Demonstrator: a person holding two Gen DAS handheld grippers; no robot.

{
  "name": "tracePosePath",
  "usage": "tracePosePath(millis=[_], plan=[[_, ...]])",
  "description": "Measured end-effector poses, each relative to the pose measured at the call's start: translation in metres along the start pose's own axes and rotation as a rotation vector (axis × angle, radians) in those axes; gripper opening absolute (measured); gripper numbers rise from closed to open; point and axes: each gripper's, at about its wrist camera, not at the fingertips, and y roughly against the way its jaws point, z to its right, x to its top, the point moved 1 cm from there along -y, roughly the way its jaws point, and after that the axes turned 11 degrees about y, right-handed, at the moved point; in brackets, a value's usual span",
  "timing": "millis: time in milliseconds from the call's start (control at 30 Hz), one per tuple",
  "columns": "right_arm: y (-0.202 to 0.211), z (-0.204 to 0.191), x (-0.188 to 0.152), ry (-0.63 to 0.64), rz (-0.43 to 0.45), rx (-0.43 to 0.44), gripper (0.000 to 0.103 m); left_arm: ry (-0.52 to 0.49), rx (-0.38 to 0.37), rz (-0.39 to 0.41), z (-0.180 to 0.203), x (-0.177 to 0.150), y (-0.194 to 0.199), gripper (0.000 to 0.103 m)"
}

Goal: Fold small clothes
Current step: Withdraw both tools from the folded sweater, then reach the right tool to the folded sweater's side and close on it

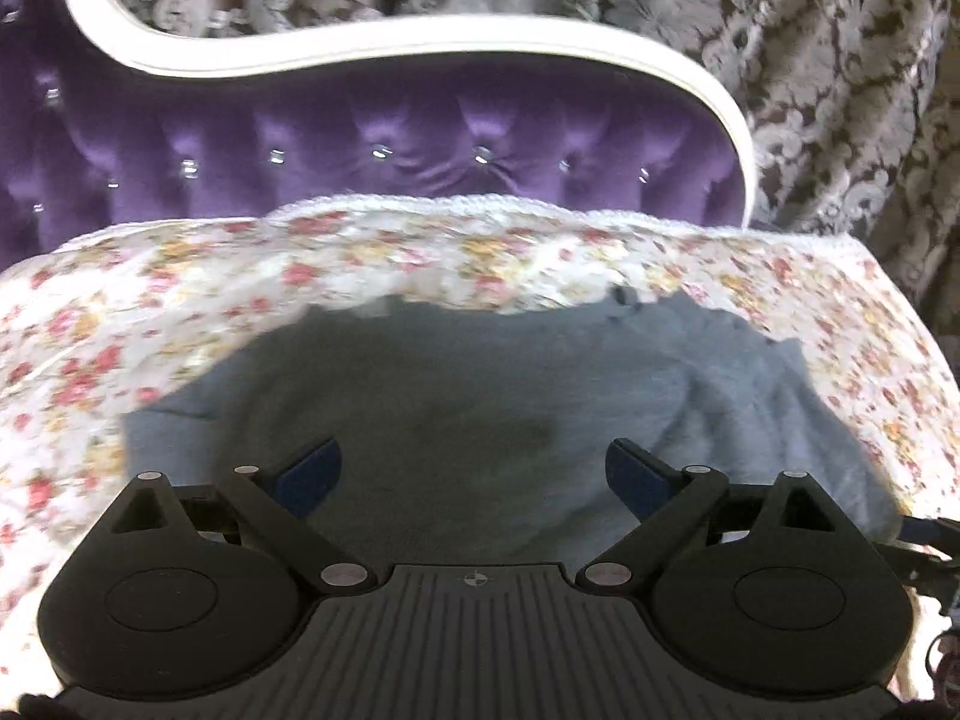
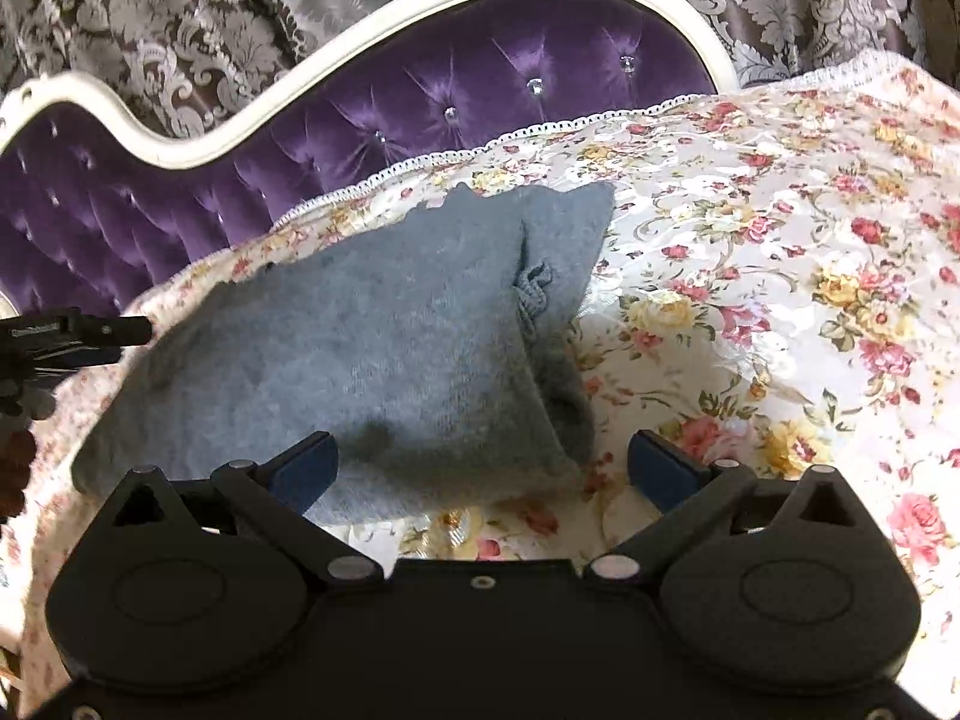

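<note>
Knitted grey garment (image 2: 372, 348) lay flat on flowery bedspread (image 2: 750, 252), ready for folding. Left hand-held gripper (image 1: 474, 471) and right hand-held gripper (image 2: 480, 468) hung spread wide, pinching nothing.

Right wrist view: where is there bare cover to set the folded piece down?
Free: floral cover right of the grey knit garment, out to the lace edge. Small strip in front of the garment's near hem. Crowded: left side, where the other hand-held gripper sits.

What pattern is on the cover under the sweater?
Red, pink and yellow flowers on a pale cover, clearest in the right wrist view.
</note>
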Motion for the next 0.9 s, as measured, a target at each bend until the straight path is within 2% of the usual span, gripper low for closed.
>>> tracePosePath(millis=[100,200,300,567,700,900], plan=[[0.003,0.005,0.0,-0.028,0.006,0.03,0.103,0.042,0.033,-0.035,0.01,0.002,-0.025,0.096],[0.004,0.009,0.0,-0.037,0.005,0.059,0.103,0.078,0.102,-0.098,0.008,0.0,-0.052,0.096],[0.004,0.015,0.002,-0.049,0.003,0.098,0.103,0.017,0.145,-0.089,0.011,-0.007,-0.063,0.101],[-0.02,0.039,0.016,-0.205,0.033,0.262,0.103,0.017,0.138,-0.08,0.011,-0.009,-0.062,0.102],[-0.04,0.046,0.029,-0.234,0.043,0.319,0.103,0.02,0.135,-0.078,0.012,-0.008,-0.061,0.103],[-0.066,0.046,0.05,-0.246,0.003,0.375,0.103,0.019,0.14,-0.061,0.012,-0.01,-0.062,0.103]])
